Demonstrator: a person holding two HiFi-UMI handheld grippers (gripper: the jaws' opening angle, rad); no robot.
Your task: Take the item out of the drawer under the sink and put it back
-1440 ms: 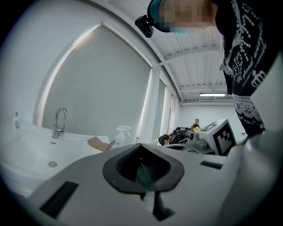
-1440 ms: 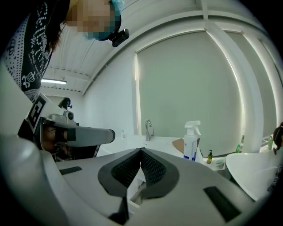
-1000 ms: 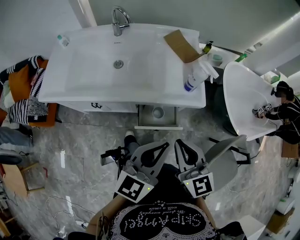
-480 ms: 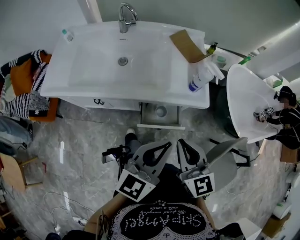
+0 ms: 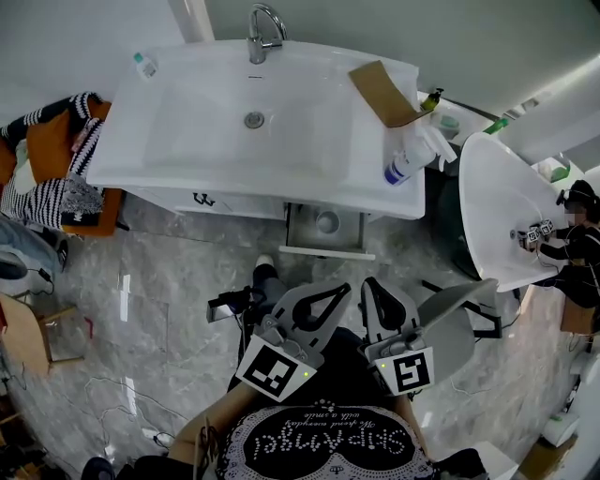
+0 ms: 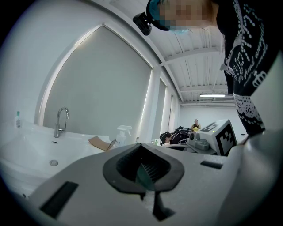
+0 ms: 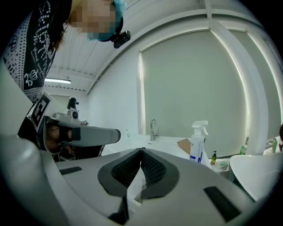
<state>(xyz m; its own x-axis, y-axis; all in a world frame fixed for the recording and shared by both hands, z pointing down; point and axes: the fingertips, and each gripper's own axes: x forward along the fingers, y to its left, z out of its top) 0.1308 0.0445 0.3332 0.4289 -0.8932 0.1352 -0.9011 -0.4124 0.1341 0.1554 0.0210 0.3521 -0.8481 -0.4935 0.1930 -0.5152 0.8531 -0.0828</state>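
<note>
Under the white sink [image 5: 187,159] a small drawer [image 5: 325,247] stands pulled out, and a round pale cup-like item [image 5: 327,222] lies inside it. Both grippers hover side by side over the marble floor, well short of the drawer. My left gripper [image 5: 335,290] is shut, tips touching, nothing between them; the left gripper view shows the same [image 6: 141,146]. My right gripper [image 5: 367,282] is likewise shut and empty [image 7: 141,150]. In both gripper views the jaws point level toward the sink.
On the sink top stand a faucet [image 5: 263,22], a spray bottle [image 5: 409,159], a cardboard piece [image 5: 384,94] and a small bottle [image 5: 143,64]. Striped clothing [image 5: 52,187] lies at the left. A white basin [image 5: 502,206] and a grey seat [image 5: 450,323] stand at the right.
The head view has drifted, so the sink sits slightly further right in the picture. Both grippers stay where they were, still shut. The drawer remains pulled out.
</note>
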